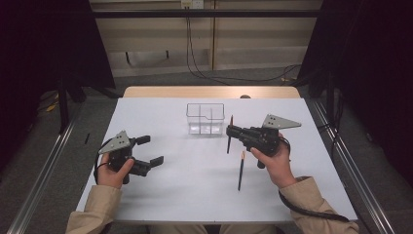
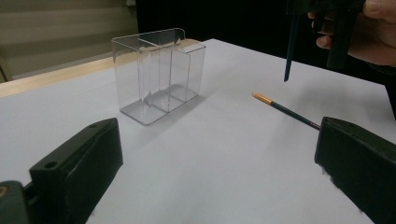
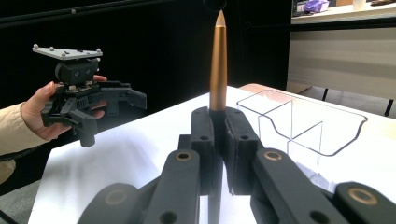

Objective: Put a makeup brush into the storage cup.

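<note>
My right gripper (image 1: 233, 132) is clamped on a pencil (image 1: 229, 135) held upright, tip down, just right of the clear divided holder (image 1: 205, 118). My left gripper (image 1: 148, 150), jaws apart and empty, hangs farther off; a second pencil (image 1: 240, 170) lies flat near my right hand.

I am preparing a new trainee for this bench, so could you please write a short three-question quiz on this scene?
1. True or false: the right tool is shut on a pencil.
2. How many pencils lie flat on the white table?
3. The clear organizer is: (a) holding both pencils, (b) empty, (c) tipped over.

Key
1. True; its jaws clamp the pencil, which stands roughly upright.
2. One, the loose pencil near the person's right hand.
3. (b); it stands upright with nothing inside. The left tool is open, holding nothing.
</note>
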The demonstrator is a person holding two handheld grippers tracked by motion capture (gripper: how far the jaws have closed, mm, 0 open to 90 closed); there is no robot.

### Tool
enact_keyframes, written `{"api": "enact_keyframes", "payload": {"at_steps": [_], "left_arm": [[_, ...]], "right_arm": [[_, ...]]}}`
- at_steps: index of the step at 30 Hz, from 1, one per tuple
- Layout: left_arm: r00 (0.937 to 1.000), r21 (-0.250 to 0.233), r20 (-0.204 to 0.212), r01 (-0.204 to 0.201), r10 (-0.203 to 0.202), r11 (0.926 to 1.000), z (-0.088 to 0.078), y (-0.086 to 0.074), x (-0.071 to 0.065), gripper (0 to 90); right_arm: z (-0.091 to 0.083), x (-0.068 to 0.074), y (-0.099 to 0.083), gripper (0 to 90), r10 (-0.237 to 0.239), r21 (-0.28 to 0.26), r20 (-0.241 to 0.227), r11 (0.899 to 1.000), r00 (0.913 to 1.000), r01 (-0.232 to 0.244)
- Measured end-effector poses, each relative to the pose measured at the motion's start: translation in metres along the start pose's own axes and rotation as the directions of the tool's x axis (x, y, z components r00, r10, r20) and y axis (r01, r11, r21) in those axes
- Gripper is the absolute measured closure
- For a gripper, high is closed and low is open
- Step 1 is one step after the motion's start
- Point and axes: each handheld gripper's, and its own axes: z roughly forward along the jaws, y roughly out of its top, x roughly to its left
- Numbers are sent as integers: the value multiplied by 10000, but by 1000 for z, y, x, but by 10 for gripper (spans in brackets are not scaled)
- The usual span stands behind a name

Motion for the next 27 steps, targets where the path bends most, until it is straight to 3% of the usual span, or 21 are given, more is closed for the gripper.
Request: {"api": "enact_keyframes", "payload": {"at_steps": [10, 27], "left_arm": [[9995, 14, -264, 164, -163, 9999, -10, -5, 2, 9], [9984, 122, -548, -93, 100, 9999, -25, -9, 4, 9]], "right_arm": [[1, -1, -1, 834, 47, -7, 11, 10000, 10000, -47], [5, 0, -1, 833, 14, -58, -93, 10000, 10000, -15]]}}
